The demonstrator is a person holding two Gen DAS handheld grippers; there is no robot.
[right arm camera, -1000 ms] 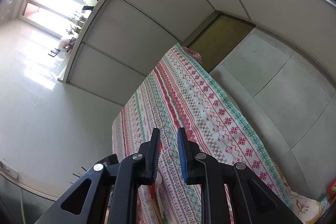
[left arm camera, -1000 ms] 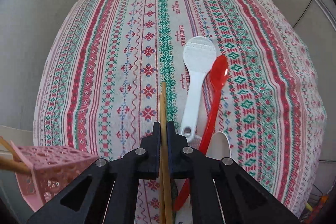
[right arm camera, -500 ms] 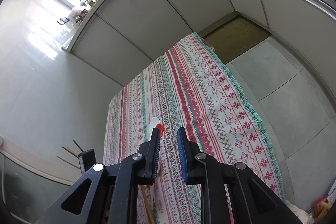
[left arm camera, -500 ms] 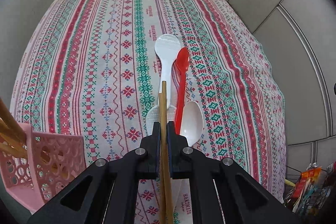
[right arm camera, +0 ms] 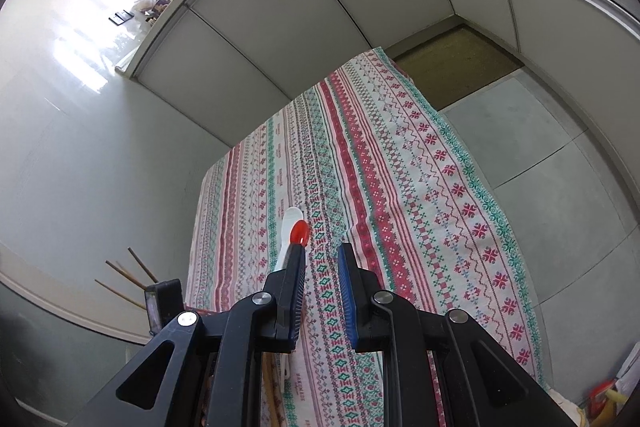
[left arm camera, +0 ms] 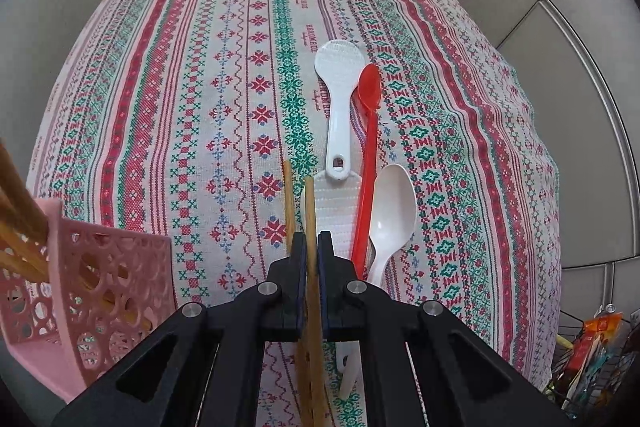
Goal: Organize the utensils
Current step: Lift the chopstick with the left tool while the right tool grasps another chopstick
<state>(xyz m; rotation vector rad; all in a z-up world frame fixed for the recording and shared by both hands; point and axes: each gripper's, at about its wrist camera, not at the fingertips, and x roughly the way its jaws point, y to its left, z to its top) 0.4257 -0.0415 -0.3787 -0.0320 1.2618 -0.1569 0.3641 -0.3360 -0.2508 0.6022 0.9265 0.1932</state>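
My left gripper is shut on a wooden chopstick; a second chopstick lies just left of it, outside the jaws. Below on the patterned tablecloth lie a white rice paddle, a red spoon, a white spoon and another white paddle. A pink perforated basket with several chopsticks stands at lower left. My right gripper is open and empty above the cloth, the red spoon just beyond its left finger.
Grey tiled walls surround the table. The table's right edge drops off; a wire rack with packets stands at lower right. In the right wrist view the left gripper's body and basket chopsticks show at lower left.
The left gripper has swung left and drawn back; the basket now fills more of the lower left. The second chopstick has slid left, out of the jaws. The right gripper has tilted down toward the cloth.
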